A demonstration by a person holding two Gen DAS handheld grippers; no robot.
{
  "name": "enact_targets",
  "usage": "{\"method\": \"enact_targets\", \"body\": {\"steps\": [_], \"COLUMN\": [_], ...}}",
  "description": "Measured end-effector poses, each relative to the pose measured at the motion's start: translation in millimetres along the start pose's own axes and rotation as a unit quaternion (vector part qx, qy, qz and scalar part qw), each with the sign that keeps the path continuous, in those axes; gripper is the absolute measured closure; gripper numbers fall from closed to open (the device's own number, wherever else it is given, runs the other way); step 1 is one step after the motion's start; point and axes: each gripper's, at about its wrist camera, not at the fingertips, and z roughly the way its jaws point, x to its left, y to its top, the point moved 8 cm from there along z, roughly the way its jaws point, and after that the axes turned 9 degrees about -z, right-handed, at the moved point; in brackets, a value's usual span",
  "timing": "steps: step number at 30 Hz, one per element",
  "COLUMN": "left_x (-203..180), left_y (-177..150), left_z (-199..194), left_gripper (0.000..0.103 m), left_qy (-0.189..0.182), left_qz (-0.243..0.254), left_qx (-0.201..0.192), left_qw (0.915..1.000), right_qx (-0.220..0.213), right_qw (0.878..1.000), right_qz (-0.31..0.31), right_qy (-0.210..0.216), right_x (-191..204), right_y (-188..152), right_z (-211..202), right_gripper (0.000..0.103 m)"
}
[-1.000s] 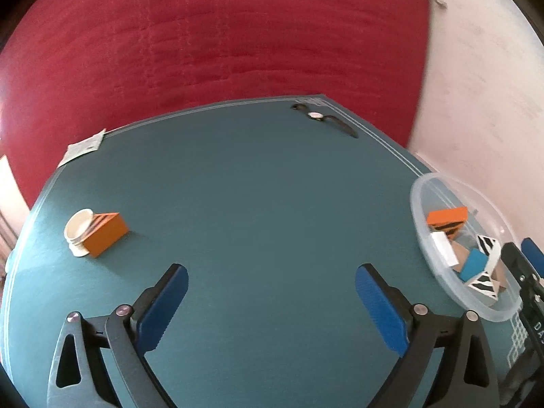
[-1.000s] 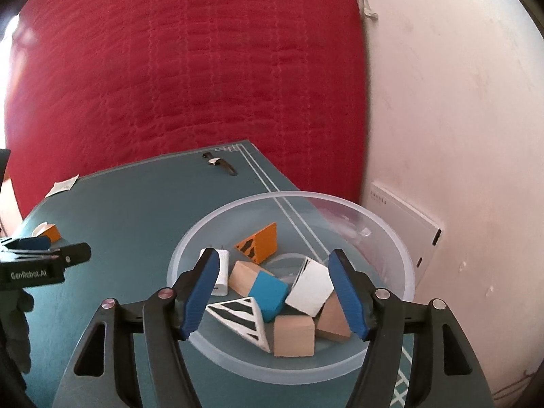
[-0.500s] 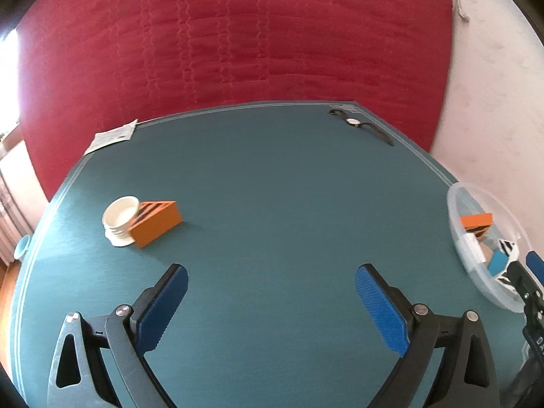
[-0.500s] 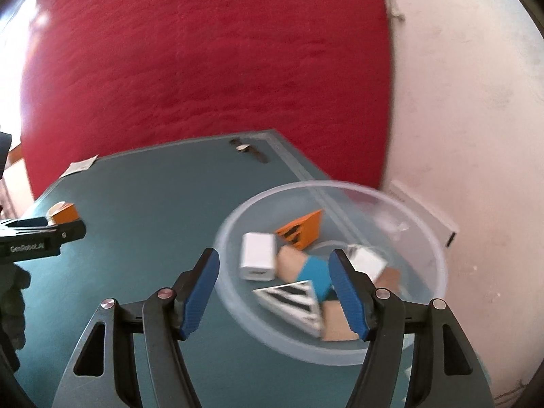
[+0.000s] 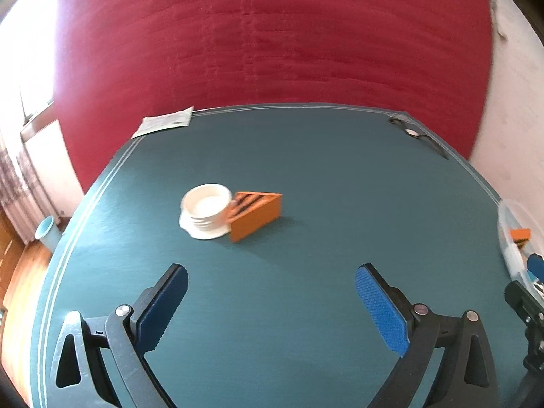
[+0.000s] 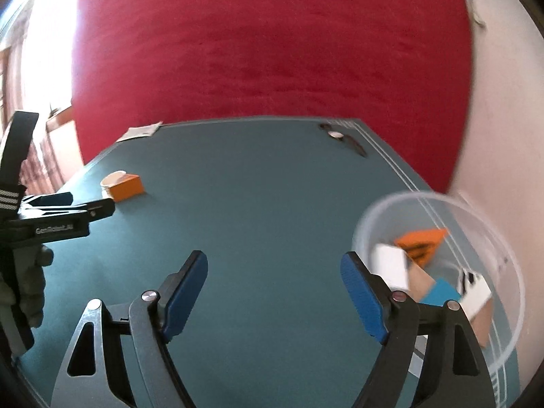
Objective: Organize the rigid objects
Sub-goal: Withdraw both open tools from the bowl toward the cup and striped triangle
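My left tongs [image 5: 272,302] are wide open over the dark green tabletop [image 5: 306,170] and hold nothing. In front of them lies the orange wedge-shaped block with black stripes [image 5: 256,215], touching a small white round cup [image 5: 206,210]. My right tongs [image 6: 273,289] are open and empty as well. Just to their right stands the clear plastic bowl [image 6: 503,238] with several blocks inside.

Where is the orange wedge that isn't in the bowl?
The orange wedge lies on the green table ahead of the left gripper, touching the white cup on its left.
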Motion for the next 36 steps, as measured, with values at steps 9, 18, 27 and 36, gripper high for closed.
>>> {"method": "enact_targets", "body": {"steps": [9,18,27,36], "left_x": [45.0,84.8,120.0,135.0], "left_y": [7.8,10.2,8.6,8.3], "left_z": [7.5,11.5,13.9,18.7], "left_gripper": [0.002,0.002,0.002,0.002], "left_qy": [0.026,0.053,0.093,0.096], "left_qz": [-0.032,-0.059,-0.081,-0.113], "left_qx": [-0.002,-0.003,-0.010,-0.003], "left_qw": [0.9992,0.9969,0.9923,0.9890], "right_qx": [0.016,0.039,0.047,0.049], "right_qw": [0.998,0.988,0.980,0.975], "right_qz": [-0.020,-0.055,-0.072,-0.088], "right_qy": [0.059,0.138,0.181,0.196], "right_x": [46.6,108.1,151.6,176.3], "right_y": [17.8,32.1,51.2,74.4], "right_z": [26.8,55.9,86.3,116.5], "right_gripper": [0.021,0.021,0.021,0.021]}}
